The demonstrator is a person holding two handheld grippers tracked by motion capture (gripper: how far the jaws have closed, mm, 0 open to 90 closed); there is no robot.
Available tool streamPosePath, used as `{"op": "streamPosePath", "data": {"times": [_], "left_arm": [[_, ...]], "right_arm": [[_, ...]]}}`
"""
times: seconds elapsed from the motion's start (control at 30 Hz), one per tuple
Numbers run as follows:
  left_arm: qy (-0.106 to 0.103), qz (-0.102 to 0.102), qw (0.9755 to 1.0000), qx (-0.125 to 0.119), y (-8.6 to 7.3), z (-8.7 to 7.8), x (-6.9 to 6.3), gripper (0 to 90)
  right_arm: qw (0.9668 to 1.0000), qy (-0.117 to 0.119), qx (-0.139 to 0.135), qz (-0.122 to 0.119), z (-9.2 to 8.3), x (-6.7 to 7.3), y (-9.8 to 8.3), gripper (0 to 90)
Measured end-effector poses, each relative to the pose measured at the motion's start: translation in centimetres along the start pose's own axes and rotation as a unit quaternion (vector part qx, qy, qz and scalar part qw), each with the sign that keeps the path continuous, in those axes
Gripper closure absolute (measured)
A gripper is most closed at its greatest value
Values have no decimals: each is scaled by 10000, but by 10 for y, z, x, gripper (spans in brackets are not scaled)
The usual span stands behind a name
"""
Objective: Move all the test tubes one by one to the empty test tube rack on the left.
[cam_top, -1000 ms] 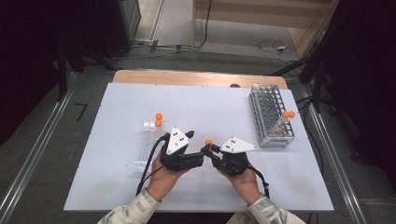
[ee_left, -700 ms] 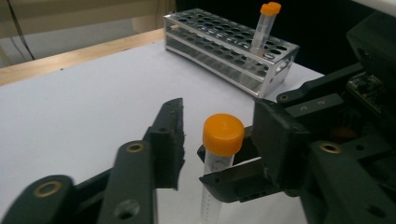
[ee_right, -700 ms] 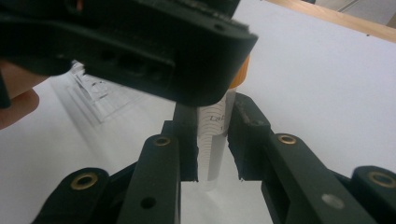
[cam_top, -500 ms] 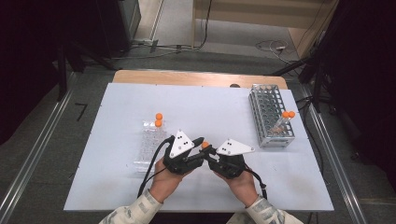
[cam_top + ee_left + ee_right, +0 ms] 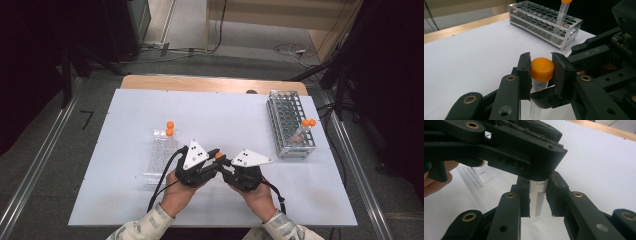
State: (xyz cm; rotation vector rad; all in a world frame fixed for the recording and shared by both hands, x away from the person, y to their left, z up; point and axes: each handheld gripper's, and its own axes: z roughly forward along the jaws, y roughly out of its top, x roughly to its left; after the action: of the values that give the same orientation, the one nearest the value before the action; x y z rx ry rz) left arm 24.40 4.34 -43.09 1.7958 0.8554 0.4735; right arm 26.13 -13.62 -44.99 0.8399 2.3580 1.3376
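Left gripper view: left gripper (image 5: 541, 71) clamping tube's orange cap (image 5: 542, 69), jaws just closing.
Right gripper (image 5: 537, 195) gripping clear tube (image 5: 537, 200) body (metal rack (image 5: 546, 23) beyond).

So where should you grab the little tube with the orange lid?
Probably as shown: the right gripper clamps the tube across its clear round body, and the left gripper, whose jaws have just been closing, pinches the orange cap from both sides. The cap's wide flat-sided rim gives the pads something to hold.

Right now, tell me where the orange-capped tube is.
The orange-capped tube is at the table's near middle: left tongs pinch its cap, right tongs grip its clear body.
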Motion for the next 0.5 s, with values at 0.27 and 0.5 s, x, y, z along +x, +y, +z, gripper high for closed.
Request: {"op": "streamPosePath", "data": {"times": [0.27, 0.5], "left_arm": [[25, -82, 9999, -78, 3, -4, 4, 703], [177, -258, 9993, -215, 8, -16, 19, 703]], "right_arm": [[9998, 181, 0, 66, 0, -2, 0, 472], [9999, 134, 20, 74, -3, -7, 0, 262]]}}
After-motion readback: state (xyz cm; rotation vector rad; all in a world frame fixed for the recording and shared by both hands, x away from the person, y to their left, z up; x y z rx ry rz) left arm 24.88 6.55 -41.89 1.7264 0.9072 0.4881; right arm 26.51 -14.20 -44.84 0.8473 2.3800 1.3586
